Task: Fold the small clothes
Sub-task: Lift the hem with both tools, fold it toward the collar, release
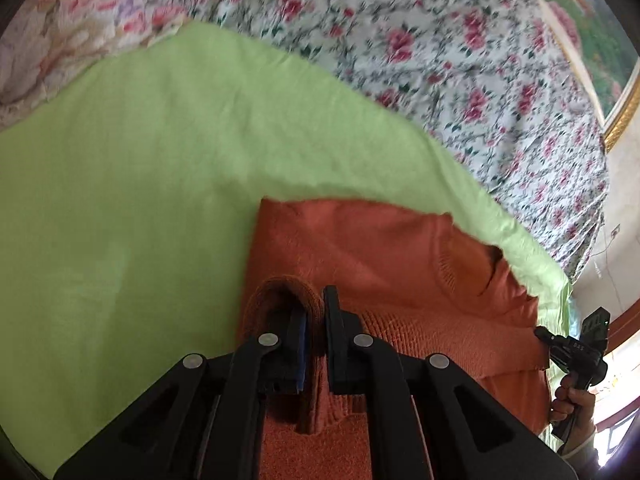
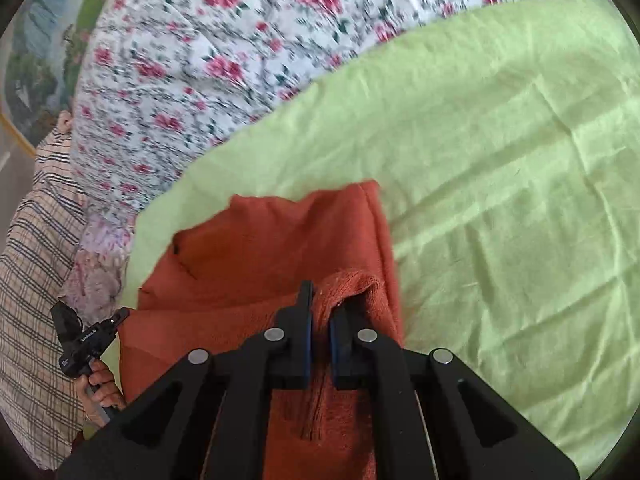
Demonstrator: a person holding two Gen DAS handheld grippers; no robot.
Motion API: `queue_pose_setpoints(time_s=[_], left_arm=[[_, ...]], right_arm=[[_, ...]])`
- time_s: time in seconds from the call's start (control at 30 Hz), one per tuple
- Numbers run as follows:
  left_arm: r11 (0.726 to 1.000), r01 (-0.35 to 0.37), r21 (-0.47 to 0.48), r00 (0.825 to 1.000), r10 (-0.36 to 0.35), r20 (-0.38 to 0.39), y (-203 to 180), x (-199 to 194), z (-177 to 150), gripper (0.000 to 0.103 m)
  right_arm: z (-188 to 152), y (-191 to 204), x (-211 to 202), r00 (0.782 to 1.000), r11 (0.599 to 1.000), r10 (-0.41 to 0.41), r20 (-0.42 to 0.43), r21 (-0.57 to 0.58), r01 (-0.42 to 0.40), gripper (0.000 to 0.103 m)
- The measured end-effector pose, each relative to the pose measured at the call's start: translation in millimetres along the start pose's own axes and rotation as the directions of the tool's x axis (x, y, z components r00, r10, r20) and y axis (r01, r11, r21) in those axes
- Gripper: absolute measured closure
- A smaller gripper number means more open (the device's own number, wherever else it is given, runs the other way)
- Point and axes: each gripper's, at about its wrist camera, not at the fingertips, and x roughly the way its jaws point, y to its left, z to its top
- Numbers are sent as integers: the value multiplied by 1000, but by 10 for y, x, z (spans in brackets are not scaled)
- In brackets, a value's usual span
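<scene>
grippers pinch orange sweater (image 1: pixel 360 248): left gripper (image 1: pixel 314 320), right gripper (image 2: pixel 321 312) nearly closed on edge.

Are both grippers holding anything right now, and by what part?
Yes. Left gripper and right gripper each pinch a bunched fold at the near edge of the orange knit sweater, at opposite ends, jaws shut on the fabric.

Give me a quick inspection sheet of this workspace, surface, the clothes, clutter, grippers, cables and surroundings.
Surface: green sheet spread over a floral bedcover.
Job's things: orange knit garment, partly folded, on the green sheet.
Clutter: plaid cloth at the bed's edge.
Grippers: left gripper and right gripper each shut on a fold of the garment.
Cables: nothing seen.
Surroundings: gold-framed painting beyond the bed.
</scene>
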Motion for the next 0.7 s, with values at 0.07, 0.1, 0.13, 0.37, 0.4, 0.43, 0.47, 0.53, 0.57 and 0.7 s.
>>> queue_pose_setpoints(time_s=[0.07, 0.1, 0.13, 0.37, 0.4, 0.43, 0.47, 0.53, 0.57, 0.7], left_arm=[[999, 28, 16, 1000, -28, 1, -59, -135, -103, 91], [999, 40, 28, 999, -40, -5, -106, -207, -165, 88], [997, 64, 50, 998, -63, -14, -181, -302, -263, 83], [953, 139, 268, 978, -90, -188, -878, -141, -899, 76], [950, 103, 294, 977, -41, -208, -914, -9, -891, 76], [949, 88, 302, 976, -22, -217, -919, 80, -846, 79], [950, 85, 302, 975, -16, -223, -906, 163, -735, 80], [952, 46, 303, 978, 18, -207, -864, 266, -508, 82], [954, 19, 300, 981, 40, -188, -836, 311, -366, 82], [970, -111, 215, 990, 127, -62, -665, 358, 244, 76]], right_arm=[[-19, -72, 31, 1000, 999, -2, -15, 35, 3, 92], [-43, -85, -26, 1000, 999, 8, -4, 51, -8, 89], [-80, -68, -121, 1000, 999, 12, 17, 52, -13, 84], [-652, 661, -335, 997, 966, 58, -52, -249, -69, 80], [-733, 761, -201, 993, 952, 37, -111, -299, -69, 80], [-796, 836, -73, 988, 935, 0, -156, -350, -56, 80], [-839, 889, 80, 979, 913, -70, -190, -408, -14, 81], [-784, 886, 190, 975, 897, -138, -175, -440, 48, 83], [-691, 866, 211, 976, 898, -150, -155, -435, 69, 84], [-191, 737, 179, 954, 885, -300, 27, -365, 289, 82]])
